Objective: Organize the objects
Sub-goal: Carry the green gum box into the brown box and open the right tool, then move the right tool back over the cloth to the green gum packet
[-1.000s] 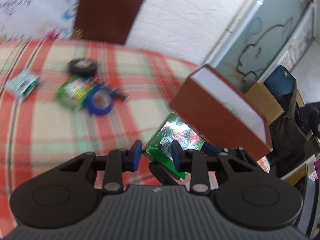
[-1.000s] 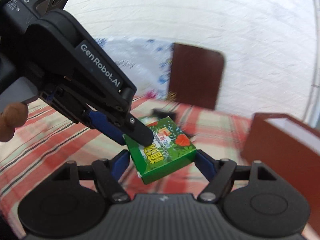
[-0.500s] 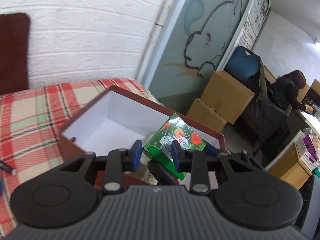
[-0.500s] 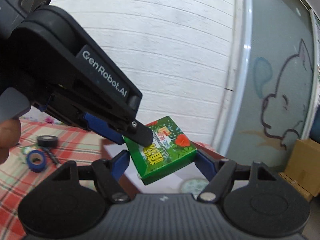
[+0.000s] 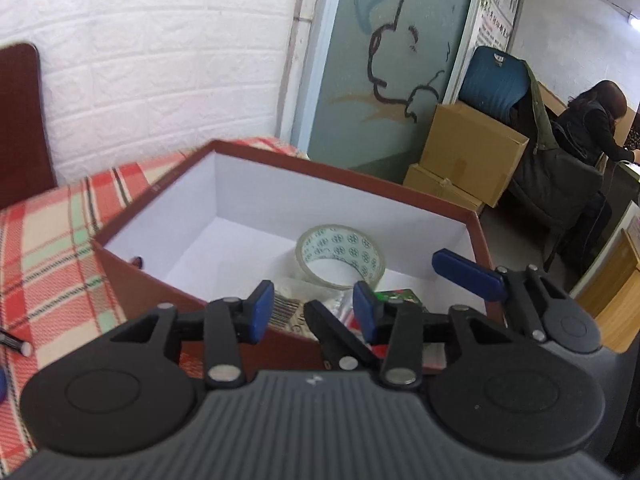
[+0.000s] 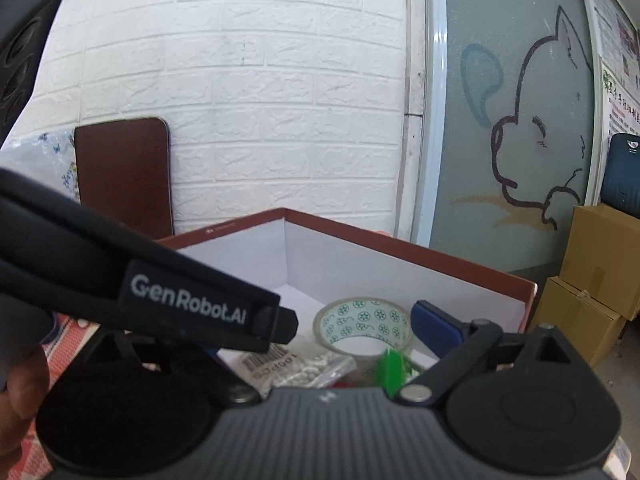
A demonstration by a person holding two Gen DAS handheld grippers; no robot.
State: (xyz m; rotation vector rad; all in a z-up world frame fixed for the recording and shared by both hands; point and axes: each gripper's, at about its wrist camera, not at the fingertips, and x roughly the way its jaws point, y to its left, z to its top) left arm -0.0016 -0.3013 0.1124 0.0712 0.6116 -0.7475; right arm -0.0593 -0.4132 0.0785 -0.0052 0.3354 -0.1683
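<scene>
1. Left wrist view: the left gripper (image 5: pixel 314 312) is spread and holds nothing; the green box (image 5: pixel 398 296) lies in the carton (image 5: pixel 160 196) just past its right finger, beside the tape (image 5: pixel 340 258).
2. Right wrist view: the right gripper (image 6: pixel 320 336) is spread wide and holds nothing; the green box (image 6: pixel 390 370), blurred, sits low between its fingers inside the carton (image 6: pixel 400 246).

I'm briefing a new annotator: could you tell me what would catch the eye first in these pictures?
The open reddish-brown cardboard box with white inside fills the middle, on the red plaid tablecloth. Inside lie a clear tape roll with green-patterned core, a bag of small white pieces and a small green printed box. Both the left gripper and right gripper are open.
</scene>
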